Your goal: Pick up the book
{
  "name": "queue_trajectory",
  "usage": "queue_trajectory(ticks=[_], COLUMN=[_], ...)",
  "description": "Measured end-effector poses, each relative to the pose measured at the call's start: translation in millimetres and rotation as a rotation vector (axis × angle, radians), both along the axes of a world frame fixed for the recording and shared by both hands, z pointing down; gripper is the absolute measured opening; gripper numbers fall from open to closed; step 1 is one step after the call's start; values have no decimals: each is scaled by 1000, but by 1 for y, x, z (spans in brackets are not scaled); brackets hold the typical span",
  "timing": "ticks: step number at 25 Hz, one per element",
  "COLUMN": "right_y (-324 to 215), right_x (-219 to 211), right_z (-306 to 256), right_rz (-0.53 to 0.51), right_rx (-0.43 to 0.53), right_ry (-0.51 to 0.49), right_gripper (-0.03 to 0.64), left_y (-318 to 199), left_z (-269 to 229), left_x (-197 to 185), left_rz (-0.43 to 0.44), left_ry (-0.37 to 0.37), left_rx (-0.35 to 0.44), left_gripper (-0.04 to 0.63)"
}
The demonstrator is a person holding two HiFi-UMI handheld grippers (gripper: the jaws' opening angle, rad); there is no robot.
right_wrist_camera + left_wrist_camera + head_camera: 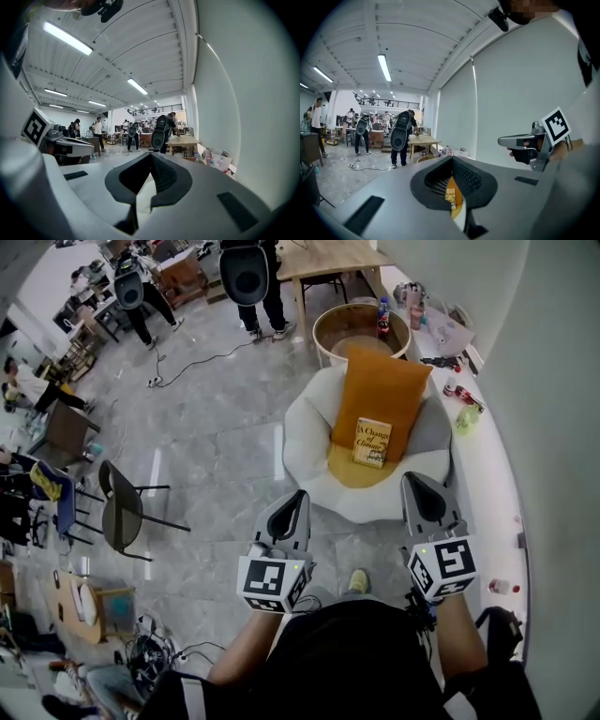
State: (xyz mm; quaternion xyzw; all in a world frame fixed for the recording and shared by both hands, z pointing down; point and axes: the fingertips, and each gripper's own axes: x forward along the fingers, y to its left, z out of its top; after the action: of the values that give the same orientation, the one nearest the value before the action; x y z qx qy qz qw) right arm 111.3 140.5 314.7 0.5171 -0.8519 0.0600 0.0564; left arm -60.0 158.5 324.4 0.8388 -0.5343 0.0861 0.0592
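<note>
- A white armchair [305,437] carries an orange cushion [384,381], and the book [372,442] lies untouched on the cushion's lower half.
- This looks like the approach: both tools are held nearly level, short of the chair.
- The left gripper [300,496] and right gripper [413,480] have their jaws together and empty. Next, one must open and reach the book.

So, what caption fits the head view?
Left gripper and right gripper face a book on an orange cushion in a chair.
</note>
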Motion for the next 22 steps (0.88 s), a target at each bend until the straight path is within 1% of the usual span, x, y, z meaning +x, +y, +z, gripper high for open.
queue_trajectory(ticks=[11, 16, 22], right_y=[-13, -15, -16], right_x=[18, 23, 31], right_z=[-10, -9, -8], right_rz=[4, 13, 36], right_rx=[21, 20, 17], right_ry=[-25, -40, -57], right_gripper=[14, 14, 14], left_y=[-9, -9, -9], left_z=[-9, -7, -11], left_x=[16, 19, 25], left_rz=[-5, 2, 15], left_ry=[4, 0, 0], left_rx=[18, 5, 12], left_gripper=[5, 5, 5])
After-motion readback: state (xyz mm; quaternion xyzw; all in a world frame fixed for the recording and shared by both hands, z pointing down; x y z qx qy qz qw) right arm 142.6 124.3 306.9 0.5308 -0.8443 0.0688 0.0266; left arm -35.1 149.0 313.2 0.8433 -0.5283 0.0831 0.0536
